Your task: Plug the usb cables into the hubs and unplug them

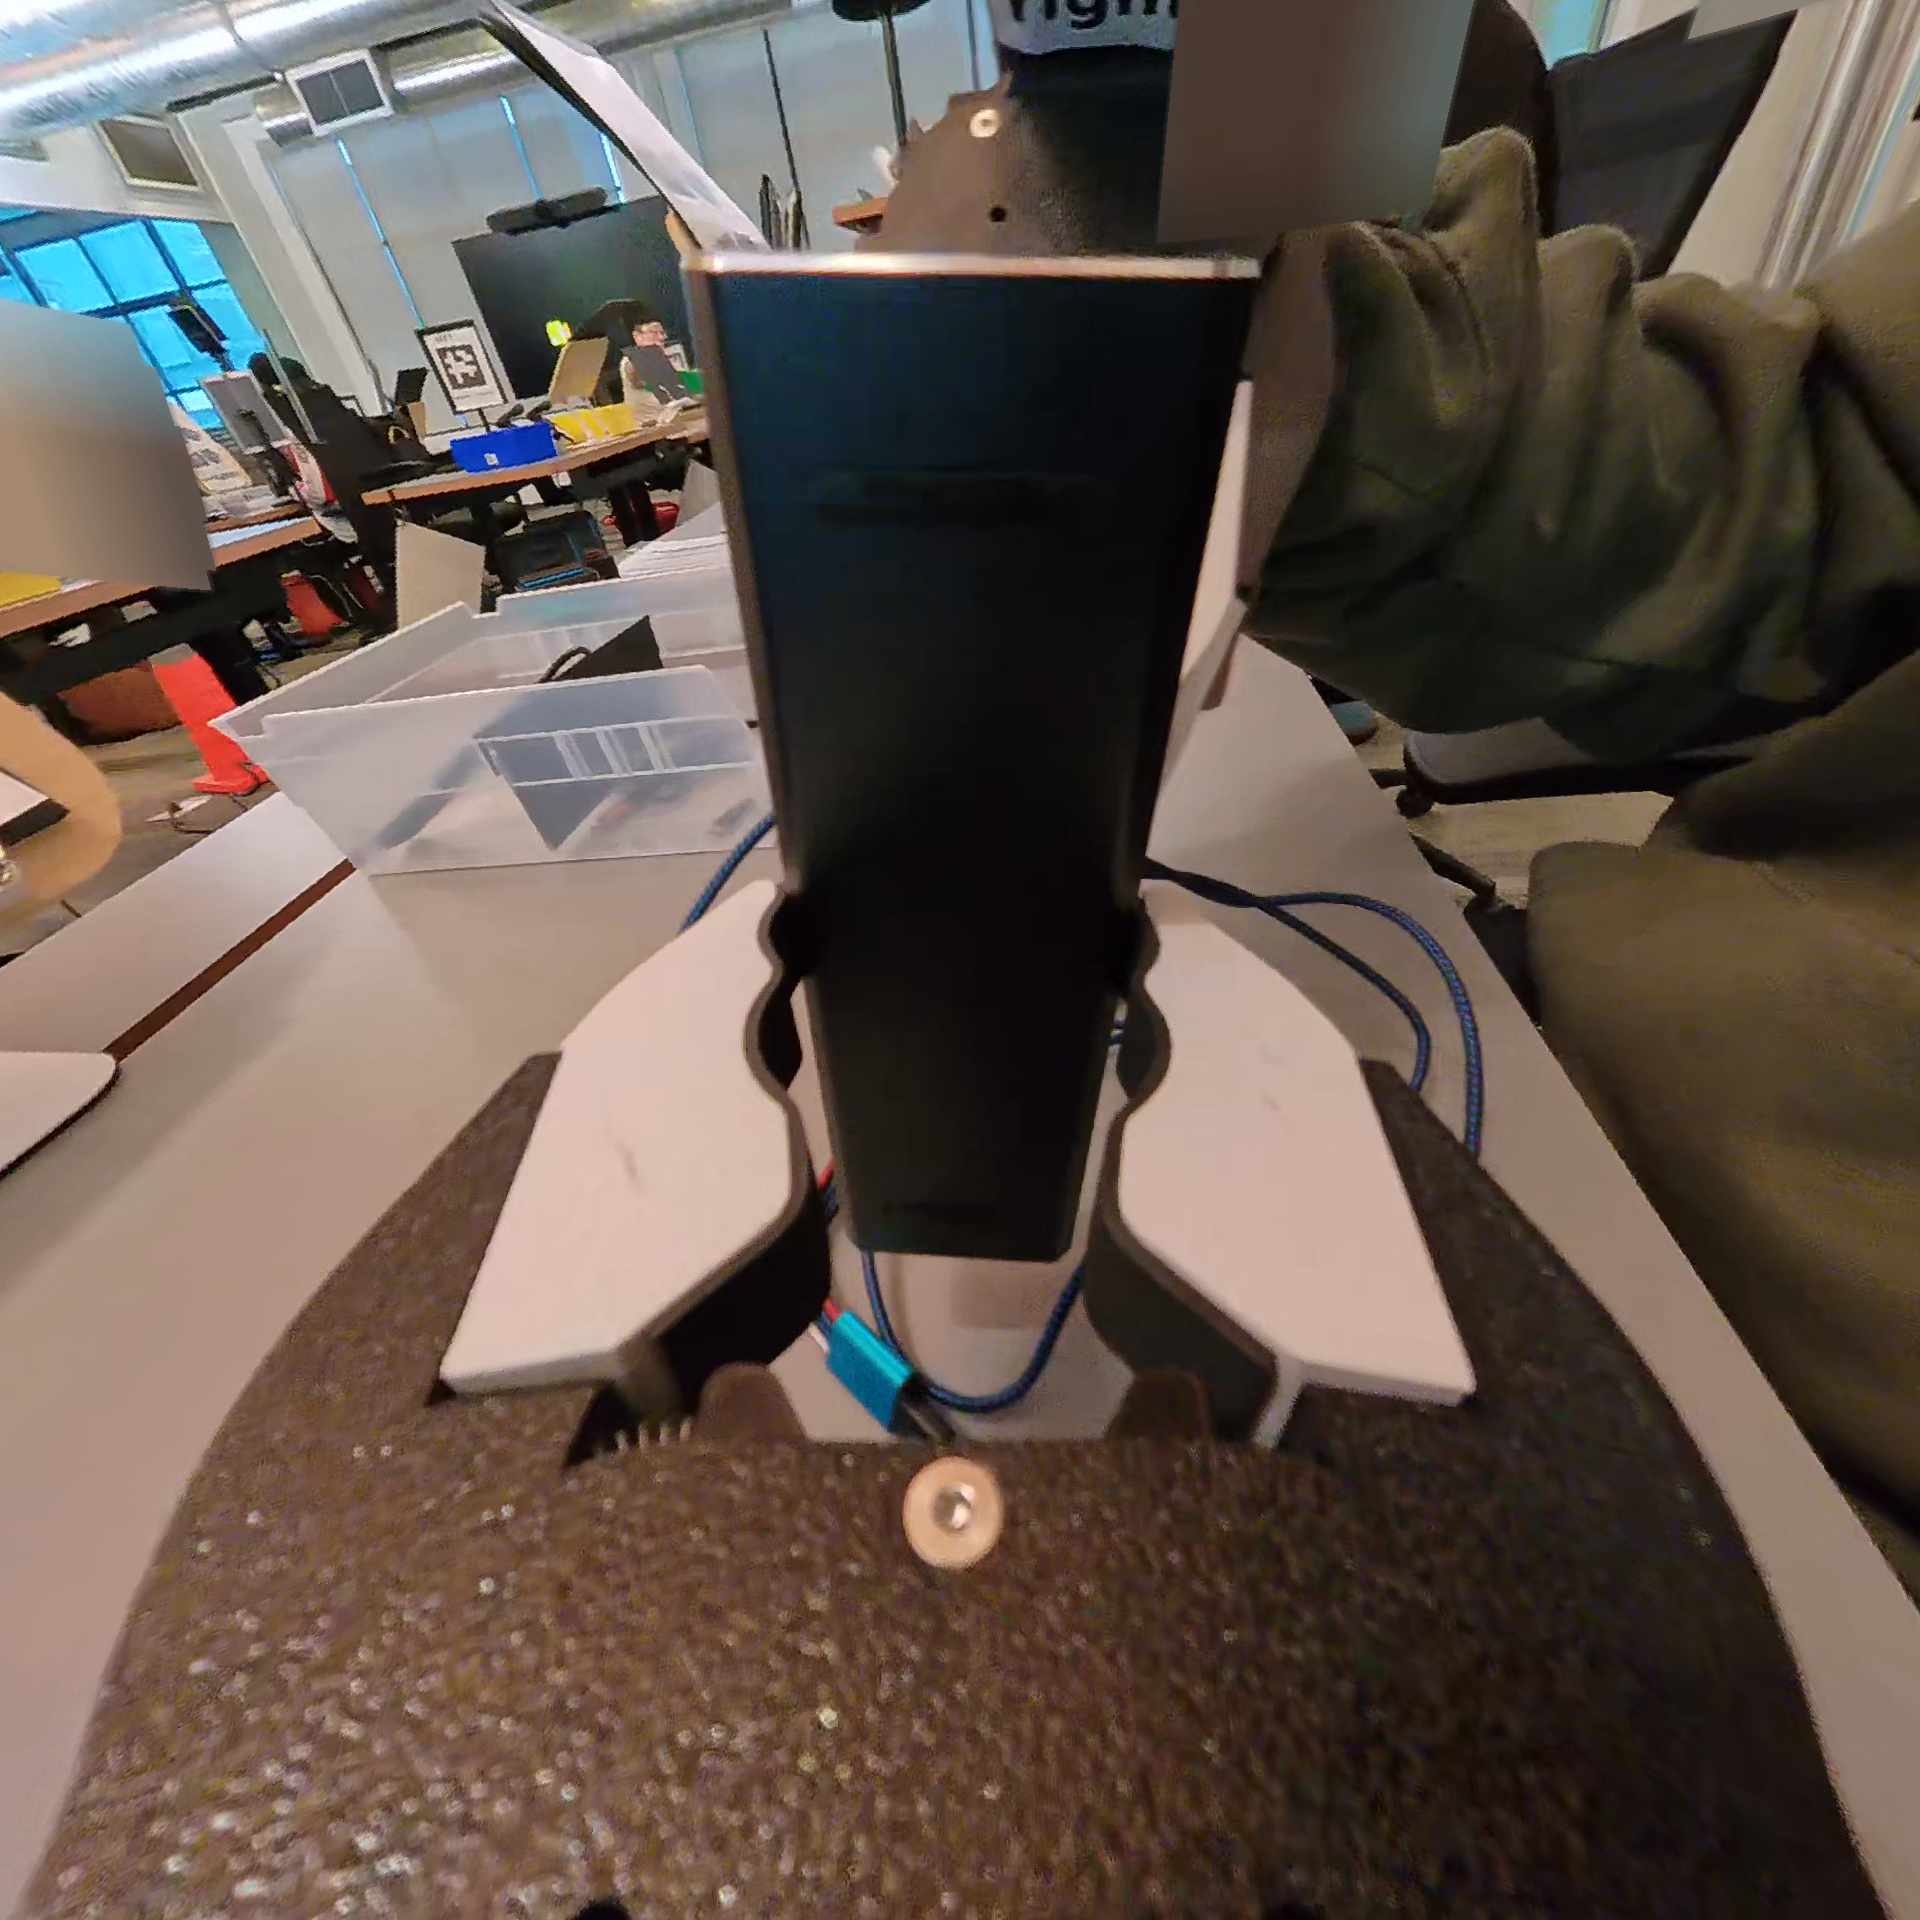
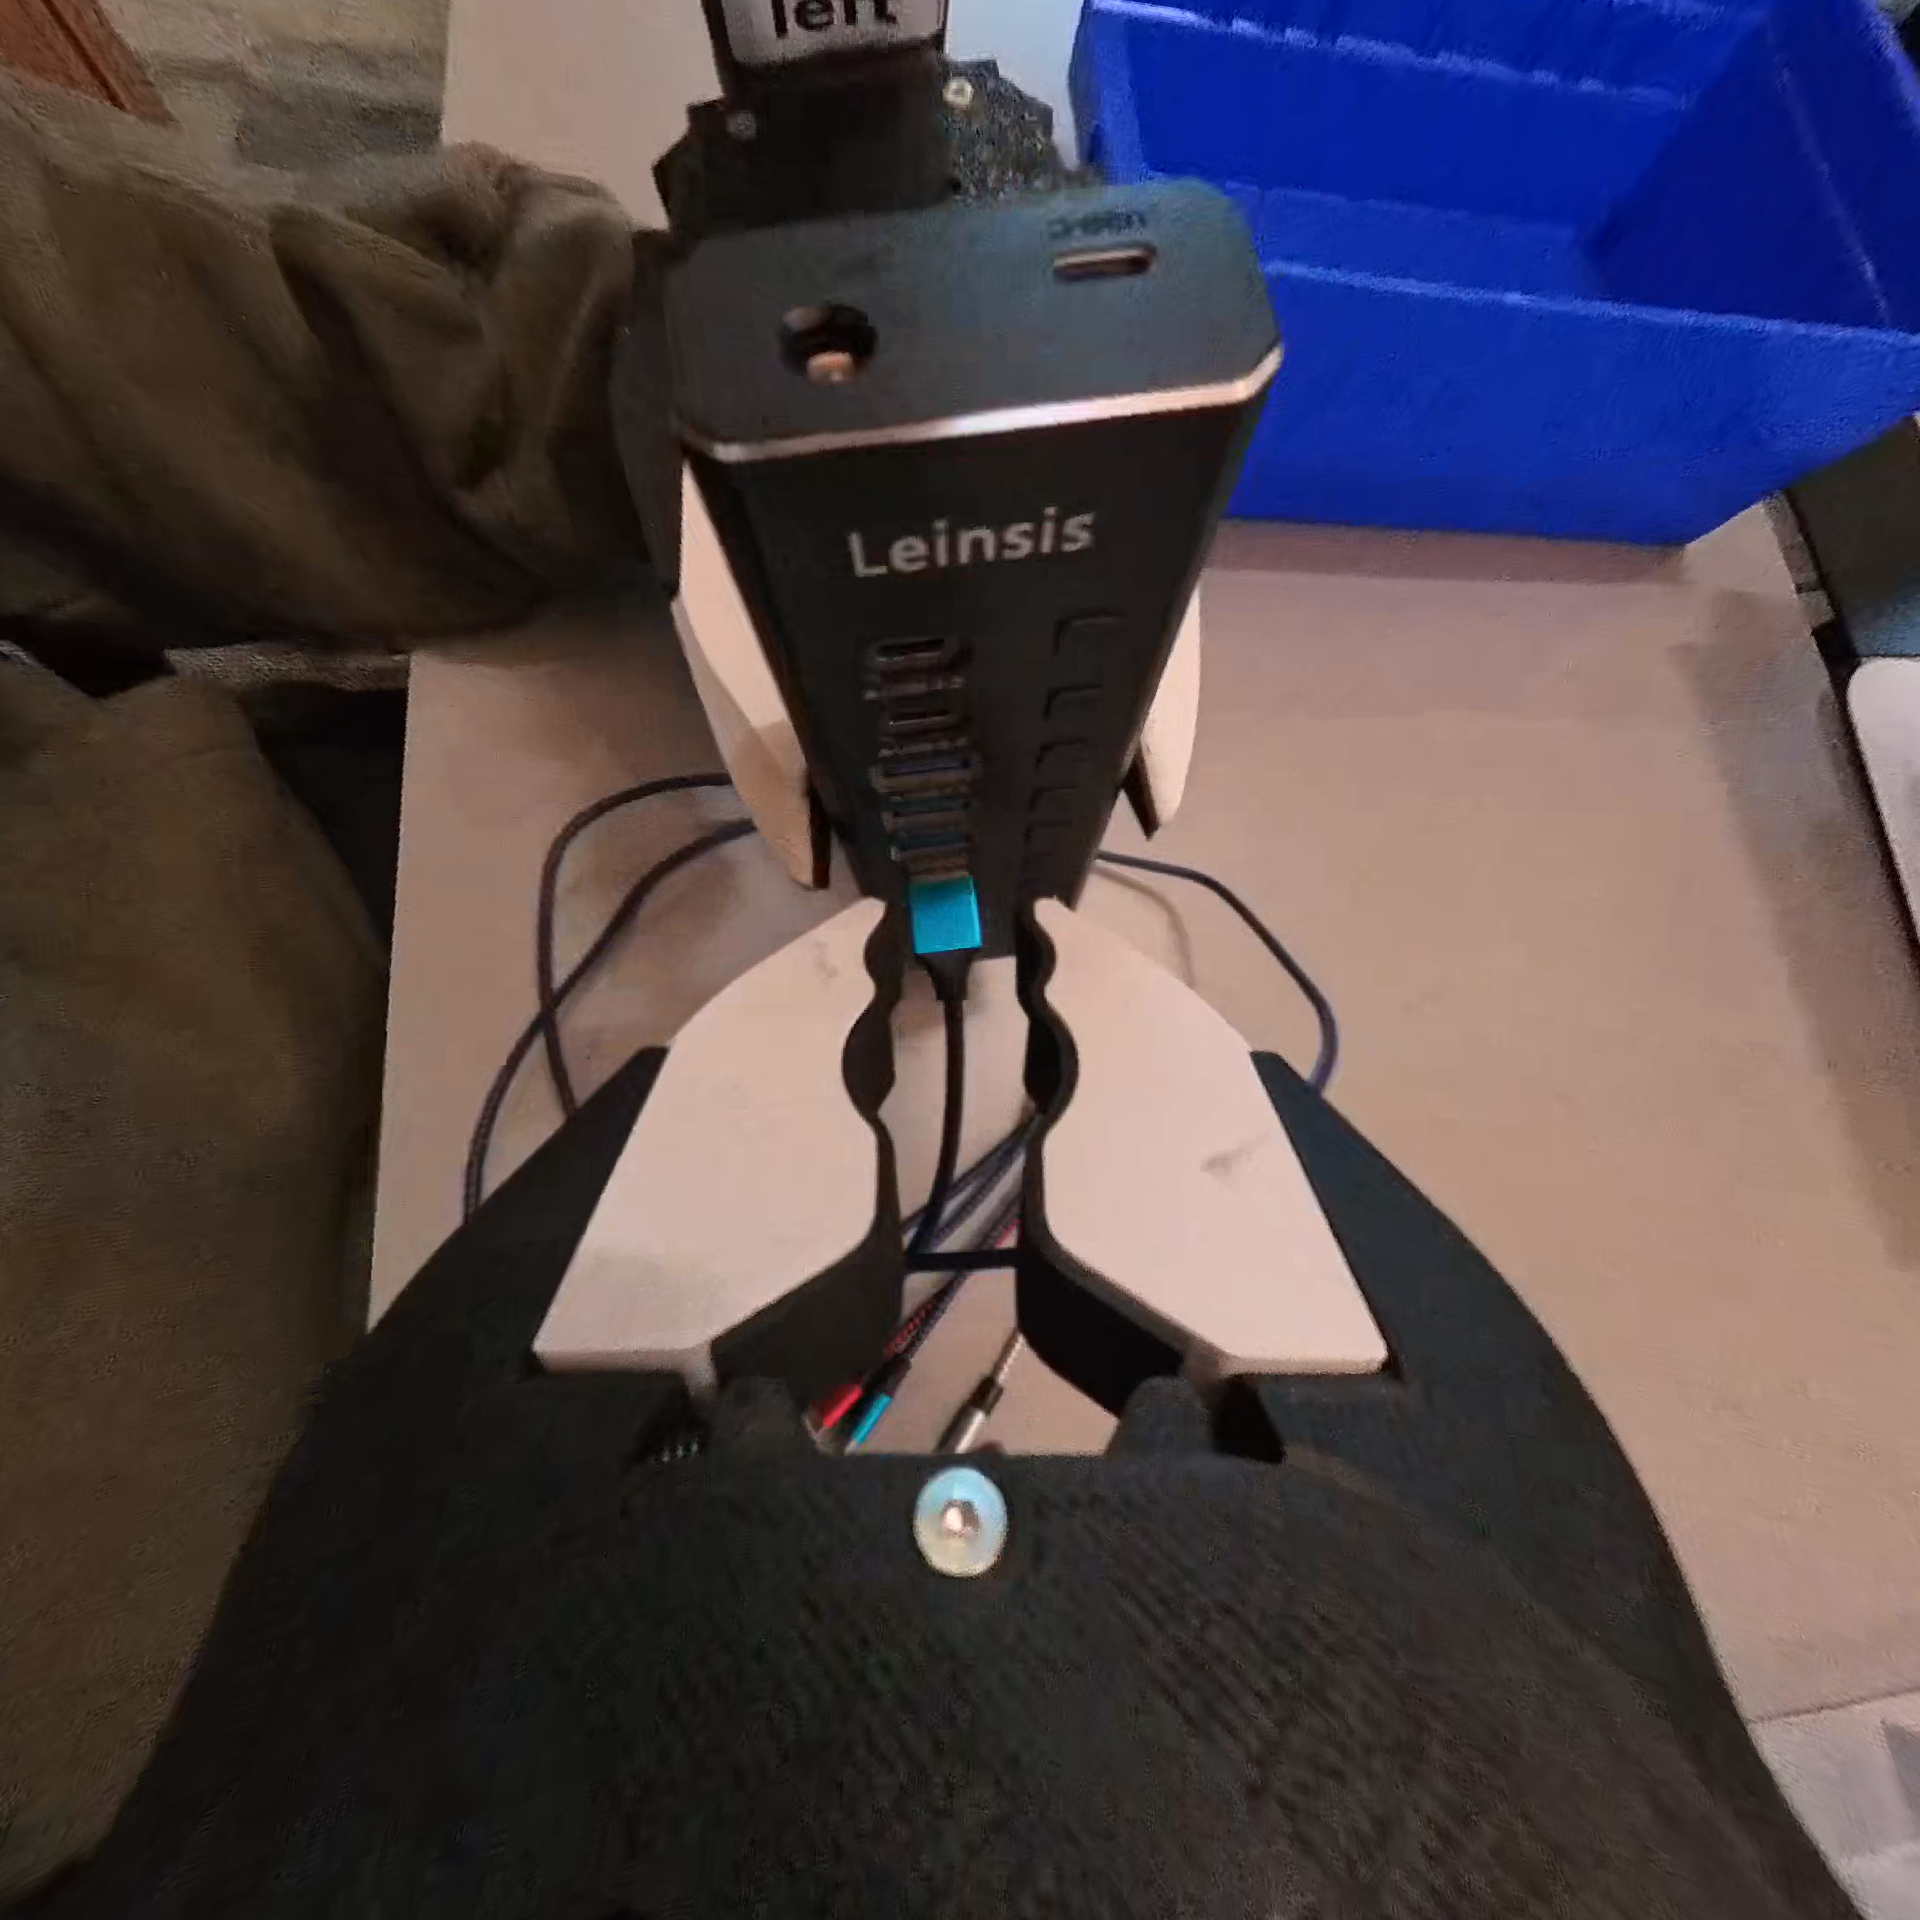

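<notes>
on a pale grey bench [image 1: 312, 1039] in an open office, the left gripper [image 1: 961, 935] fingers pinch the black hub [image 1: 966, 727]; the right gripper [image 2: 961, 935] fingers stand slightly spread around the blue plug [image 2: 943, 914].

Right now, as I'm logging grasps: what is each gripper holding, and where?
Left gripper clamps the black hub by its long sides, low down. Right gripper brackets the teal plug; contact cannot be told.

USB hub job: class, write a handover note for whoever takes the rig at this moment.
Left gripper: shut on the black hub.
Right gripper: fingertips flank the blue plug; whether they clamp it is unclear.
Done: the blue plug sits in the hub's end port.
Other cables lie loose on the table.
Left: probably pull this plug, then work through the other cables.
</notes>
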`<action>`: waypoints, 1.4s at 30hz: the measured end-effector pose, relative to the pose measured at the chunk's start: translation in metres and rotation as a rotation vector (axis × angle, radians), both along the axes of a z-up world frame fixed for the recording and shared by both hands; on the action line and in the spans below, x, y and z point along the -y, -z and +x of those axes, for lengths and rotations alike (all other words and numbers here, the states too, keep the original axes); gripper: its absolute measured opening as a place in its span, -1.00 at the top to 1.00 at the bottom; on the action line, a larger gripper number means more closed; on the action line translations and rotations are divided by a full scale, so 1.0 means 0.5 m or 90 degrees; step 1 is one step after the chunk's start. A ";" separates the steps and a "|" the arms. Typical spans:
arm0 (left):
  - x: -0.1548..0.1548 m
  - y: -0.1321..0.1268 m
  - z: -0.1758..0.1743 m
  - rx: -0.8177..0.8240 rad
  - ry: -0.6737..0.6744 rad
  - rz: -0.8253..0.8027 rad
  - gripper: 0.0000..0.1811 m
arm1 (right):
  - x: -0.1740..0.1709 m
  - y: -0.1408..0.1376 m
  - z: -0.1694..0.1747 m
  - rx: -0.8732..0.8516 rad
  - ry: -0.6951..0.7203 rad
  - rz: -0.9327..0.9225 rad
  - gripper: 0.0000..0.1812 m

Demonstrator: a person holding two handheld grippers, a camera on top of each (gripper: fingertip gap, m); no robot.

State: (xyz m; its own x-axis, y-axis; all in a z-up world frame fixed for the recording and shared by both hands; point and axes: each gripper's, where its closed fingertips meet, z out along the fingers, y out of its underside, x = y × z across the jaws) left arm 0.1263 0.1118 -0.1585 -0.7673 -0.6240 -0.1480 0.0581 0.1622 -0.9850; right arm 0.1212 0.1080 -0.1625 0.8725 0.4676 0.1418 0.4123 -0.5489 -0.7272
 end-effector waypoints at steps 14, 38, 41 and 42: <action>0.017 0.010 -0.002 0.008 0.017 0.020 0.35 | 0.002 0.049 -0.012 0.045 -0.061 -0.073 0.85; 0.015 0.001 -0.020 0.037 0.045 0.019 0.35 | -0.041 -0.094 -0.068 0.019 -0.076 0.141 0.34; 0.020 -0.002 -0.018 0.038 0.039 0.005 0.35 | -0.037 -0.101 -0.065 -0.009 -0.070 0.112 0.34; 0.024 0.000 -0.017 0.038 0.036 0.011 0.32 | -0.036 -0.103 -0.064 -0.015 -0.078 0.102 0.34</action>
